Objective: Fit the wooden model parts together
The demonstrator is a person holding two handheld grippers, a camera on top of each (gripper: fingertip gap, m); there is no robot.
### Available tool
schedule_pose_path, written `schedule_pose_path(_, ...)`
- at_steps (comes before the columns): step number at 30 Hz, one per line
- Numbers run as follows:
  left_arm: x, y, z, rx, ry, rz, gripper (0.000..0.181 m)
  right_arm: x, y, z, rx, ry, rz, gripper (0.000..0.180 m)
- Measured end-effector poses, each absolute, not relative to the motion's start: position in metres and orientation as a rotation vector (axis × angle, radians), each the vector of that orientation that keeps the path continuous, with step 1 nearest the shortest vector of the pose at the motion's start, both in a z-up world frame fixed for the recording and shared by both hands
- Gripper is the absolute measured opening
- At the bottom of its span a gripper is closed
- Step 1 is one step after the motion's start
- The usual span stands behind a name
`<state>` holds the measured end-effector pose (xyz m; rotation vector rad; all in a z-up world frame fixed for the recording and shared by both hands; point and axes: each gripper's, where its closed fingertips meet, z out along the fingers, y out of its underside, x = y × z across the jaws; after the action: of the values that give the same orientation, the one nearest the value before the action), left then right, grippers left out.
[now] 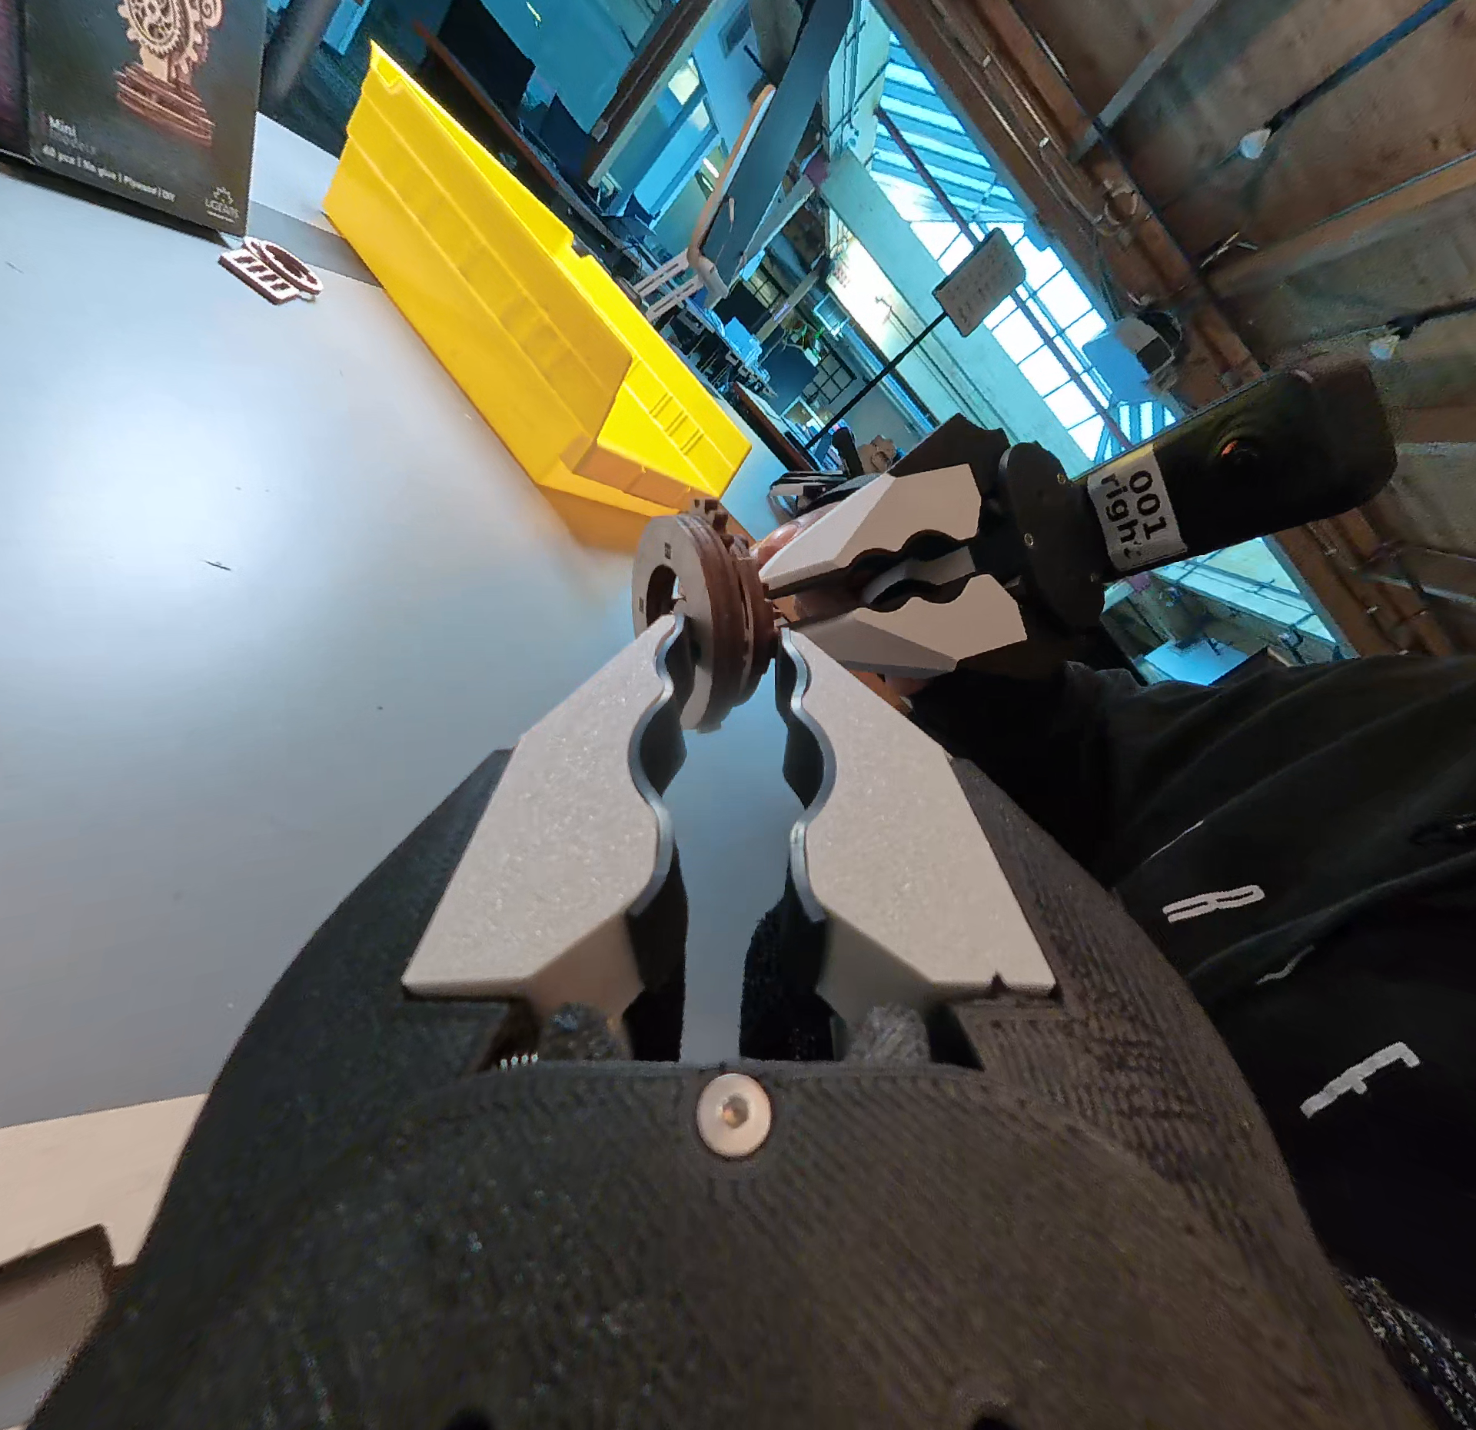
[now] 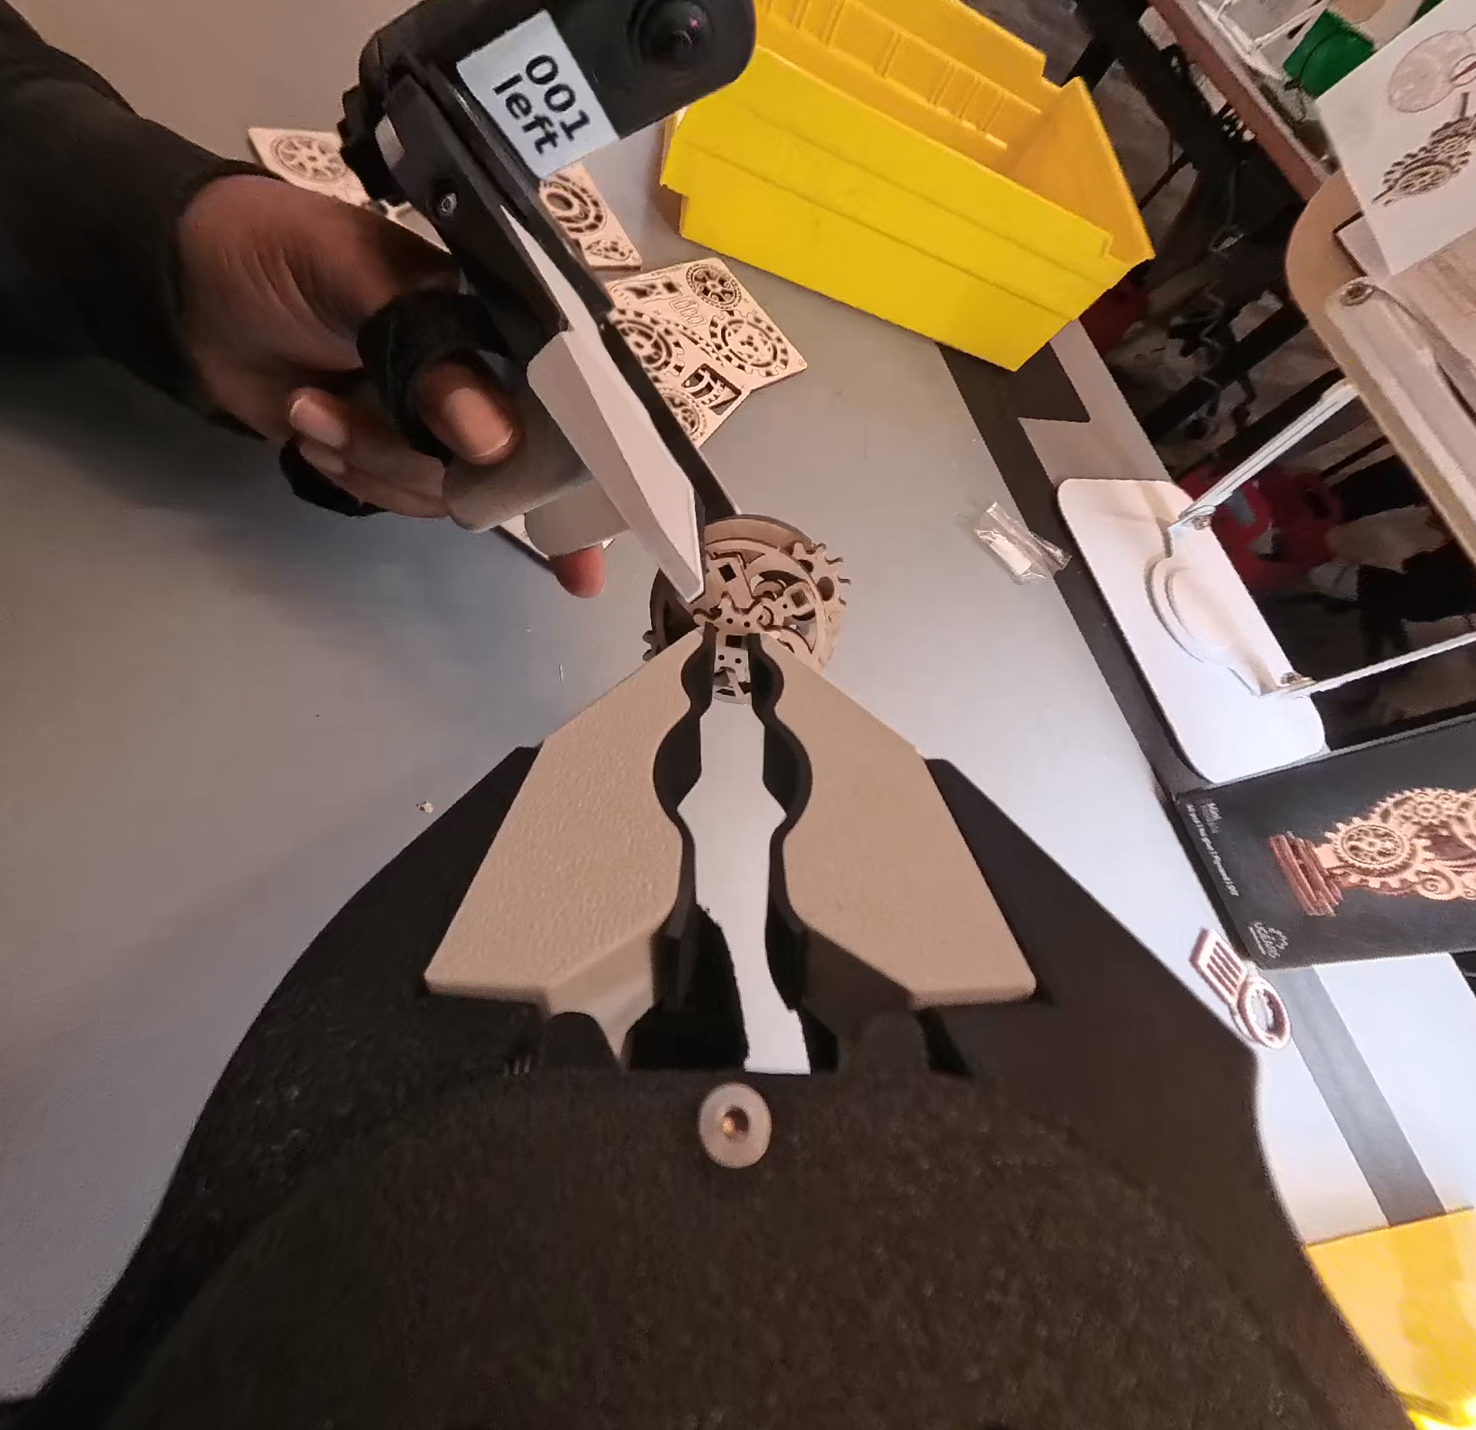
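Note:
A round wooden gear assembly (image 1: 696,601) is held edge-on above the grey table (image 1: 200,593). My left gripper (image 1: 728,634) is shut on its rim. In the right wrist view the assembly (image 2: 787,593) shows its open gearwork face, with the left gripper (image 2: 693,589) coming down from the upper left. My right gripper (image 2: 732,646) is shut on a small pale wooden piece (image 2: 731,667) at that face. In the left wrist view the right gripper (image 1: 771,589) touches the assembly's far side with its tips nearly together.
A yellow bin (image 2: 894,193) stands behind the work, and several laser-cut plywood sheets (image 2: 703,337) lie by it. At the right are a black kit box (image 2: 1342,872), a small brown wooden part (image 2: 1242,1000), a white stand base (image 2: 1158,633) and a small plastic bag (image 2: 1018,549). The tips of both grippers are at nearly the same place.

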<state>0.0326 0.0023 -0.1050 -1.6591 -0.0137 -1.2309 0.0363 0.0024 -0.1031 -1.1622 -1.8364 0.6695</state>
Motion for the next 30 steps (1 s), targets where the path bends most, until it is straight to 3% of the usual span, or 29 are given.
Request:
schedule_pose_path(8, 0.033, 0.005, -0.114, -1.756, 0.1, -1.053, 0.019, 0.033, 0.006, -0.112, -1.159, -1.724, 0.593, 0.005)
schedule_pose_path(16, 0.032, 0.005, -0.108, -1.67, 0.059, -1.241, 0.019, 0.034, 0.006, -0.106, -1.172, -1.659, 0.701, 0.005)
schedule_pose_path(21, 0.019, 0.012, -0.101, -1.618, 0.004, -1.19, 0.02, 0.044, 0.013, -0.093, -1.23, -1.562, 0.774, 0.029)
schedule_pose_path(30, 0.053, -0.008, -0.083, -1.502, 0.051, -1.517, 0.02, 0.042, -0.004, -0.105, -1.342, -1.598, 0.765, 0.065)
